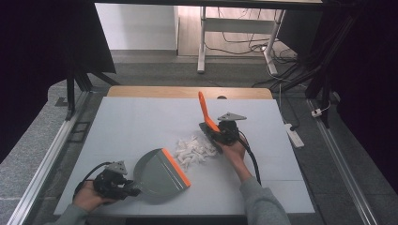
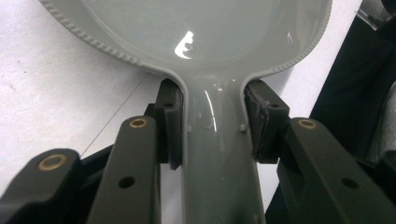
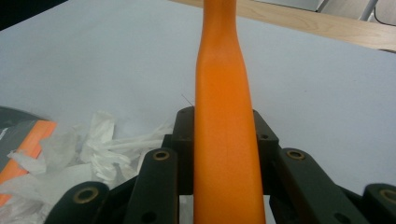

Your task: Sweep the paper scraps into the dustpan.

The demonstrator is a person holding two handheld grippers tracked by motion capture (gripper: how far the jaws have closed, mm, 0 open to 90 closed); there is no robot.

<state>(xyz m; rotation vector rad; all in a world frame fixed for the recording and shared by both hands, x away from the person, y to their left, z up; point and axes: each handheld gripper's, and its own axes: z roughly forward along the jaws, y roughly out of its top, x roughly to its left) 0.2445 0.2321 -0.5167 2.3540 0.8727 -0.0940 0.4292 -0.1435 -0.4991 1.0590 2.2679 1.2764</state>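
Dustpan (image 1: 159, 176): 1, grey w/ orange lip; handle in left gripper (image 1: 123, 187), clenched on it. Long axis runs from the claw up-right, mouth facing the scraps.
Brush (image 1: 205, 112): 1, orange handle; right gripper (image 1: 217, 133) clamped on it. Handle tilts up & away from the claw.
Paper scraps (image 1: 195, 150): 1 white pile, count of bits unclear; btwn both claws, just left of the right one.
Table (image 1: 131, 122): 1, white.

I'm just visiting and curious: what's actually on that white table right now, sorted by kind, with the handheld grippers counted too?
Dustpan, grey with an orange lip: 1
Brush, orange handle: 1
Pile of white paper scraps: 1
Handheld grippers, left gripper clamped on the dustpan handle, right gripper clamped on the brush handle: 2
Total: 5
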